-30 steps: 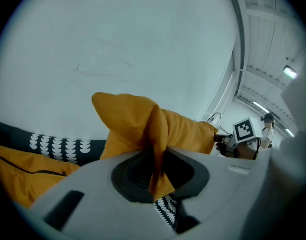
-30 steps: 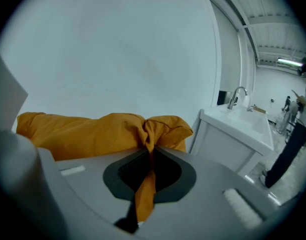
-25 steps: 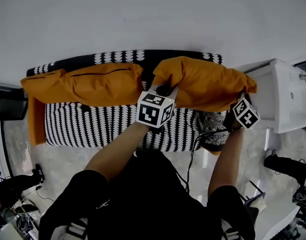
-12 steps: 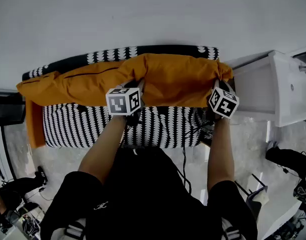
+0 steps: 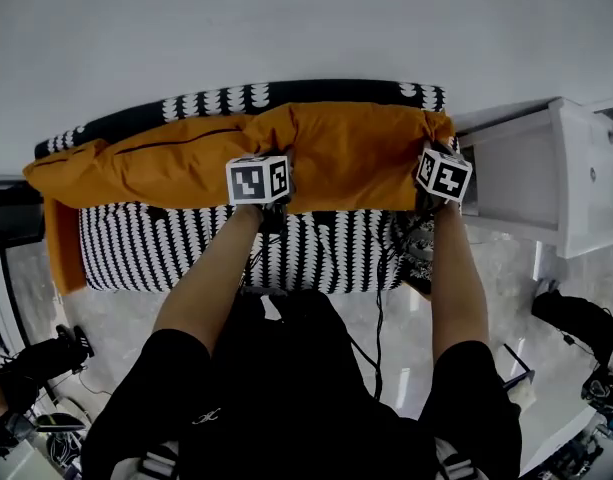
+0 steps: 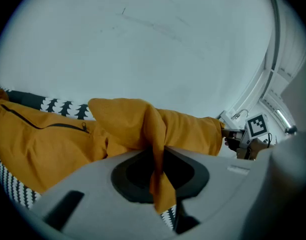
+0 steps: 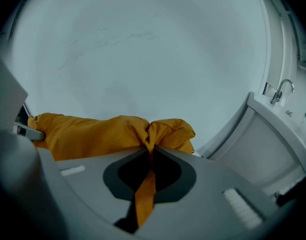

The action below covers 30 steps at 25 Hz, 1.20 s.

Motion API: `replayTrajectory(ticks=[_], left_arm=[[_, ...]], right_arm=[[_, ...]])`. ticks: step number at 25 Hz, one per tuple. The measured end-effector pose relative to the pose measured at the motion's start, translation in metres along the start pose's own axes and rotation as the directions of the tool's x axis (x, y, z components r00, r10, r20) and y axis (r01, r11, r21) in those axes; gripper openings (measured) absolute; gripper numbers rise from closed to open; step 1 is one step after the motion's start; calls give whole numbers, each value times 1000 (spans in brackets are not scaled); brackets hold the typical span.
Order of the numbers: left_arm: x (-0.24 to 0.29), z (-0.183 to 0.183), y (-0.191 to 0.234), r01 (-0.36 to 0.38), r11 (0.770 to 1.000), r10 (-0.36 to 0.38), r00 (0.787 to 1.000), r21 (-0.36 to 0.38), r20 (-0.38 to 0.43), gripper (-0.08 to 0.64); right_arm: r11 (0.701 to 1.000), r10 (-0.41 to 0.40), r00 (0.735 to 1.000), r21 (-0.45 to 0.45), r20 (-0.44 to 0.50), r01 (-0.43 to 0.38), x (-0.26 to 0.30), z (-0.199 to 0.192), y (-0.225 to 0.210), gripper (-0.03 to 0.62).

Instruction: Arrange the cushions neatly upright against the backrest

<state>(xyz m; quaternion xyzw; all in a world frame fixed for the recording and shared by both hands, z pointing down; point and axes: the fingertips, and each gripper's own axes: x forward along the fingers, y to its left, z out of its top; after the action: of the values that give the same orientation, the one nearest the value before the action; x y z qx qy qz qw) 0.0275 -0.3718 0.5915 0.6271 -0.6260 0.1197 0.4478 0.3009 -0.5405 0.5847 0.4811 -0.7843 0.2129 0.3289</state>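
Observation:
Two orange cushions lie along the backrest of a black-and-white patterned sofa point(image 5: 316, 253). The left cushion point(image 5: 151, 163) has a dark zipper and leans against the backrest point(image 5: 226, 100). Both grippers hold the right cushion point(image 5: 351, 153). My left gripper point(image 5: 264, 176) is shut on its left corner, with orange cloth pinched between the jaws point(image 6: 157, 156). At the cushion's right corner my right gripper point(image 5: 441, 171) is shut too, a fold of fabric caught in its jaws point(image 7: 150, 156). The right cushion point(image 6: 190, 131) overlaps the left cushion point(image 6: 38, 144) slightly.
A white cabinet with a sink point(image 5: 546, 173) stands right beside the sofa's right end, its faucet point(image 7: 281, 89) visible. A plain white wall point(image 5: 306, 28) rises behind the sofa. Cables point(image 5: 378, 303) hang over the seat front. A dark object point(image 5: 8, 218) sits at the left.
Both grippers carried the right cushion back and down towards the backrest. It now lies in line with the left cushion and touches it, where before it hung forward over the seat.

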Motion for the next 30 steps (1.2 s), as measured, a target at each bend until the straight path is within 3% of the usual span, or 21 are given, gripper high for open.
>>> replayTrajectory(ticks=[6, 10, 14, 18, 21, 23, 25, 27, 30], left_arm=[[39, -10, 26, -32, 999, 32, 999, 0, -37, 55], [59, -25, 31, -37, 999, 38, 998, 29, -54, 63], [78, -39, 41, -69, 997, 71, 995, 31, -70, 78], [83, -40, 48, -88, 994, 91, 994, 64, -52, 104], [70, -32, 51, -114, 990, 116, 993, 80, -25, 188], [55, -28, 52, -148, 984, 148, 989, 99, 2, 220], [36, -19, 52, -184, 976, 179, 983, 119, 49, 225], [14, -8, 51, -207, 970, 196, 976, 127, 93, 188], [-26, 12, 45, -232, 963, 211, 966, 136, 152, 6]], right_arm=[[999, 1, 999, -50, -38, -3, 50, -17, 5, 15], [999, -9, 996, -36, -94, 5, 74, -48, -2, 15], [999, 9, 996, -35, -89, -12, 90, -63, -3, 18], [998, -45, 996, -48, -74, 42, 94, -62, -1, 35], [995, -94, 994, -48, -58, 91, 86, -56, -9, 98], [993, -117, 993, -4, -33, 117, 70, -47, -17, 141], [989, -136, 991, 53, 4, 136, 50, -37, -22, 113], [985, -160, 986, 73, 41, 157, 23, -28, -19, 19], [992, -116, 987, 69, 109, 109, -17, -16, 8, 8]])
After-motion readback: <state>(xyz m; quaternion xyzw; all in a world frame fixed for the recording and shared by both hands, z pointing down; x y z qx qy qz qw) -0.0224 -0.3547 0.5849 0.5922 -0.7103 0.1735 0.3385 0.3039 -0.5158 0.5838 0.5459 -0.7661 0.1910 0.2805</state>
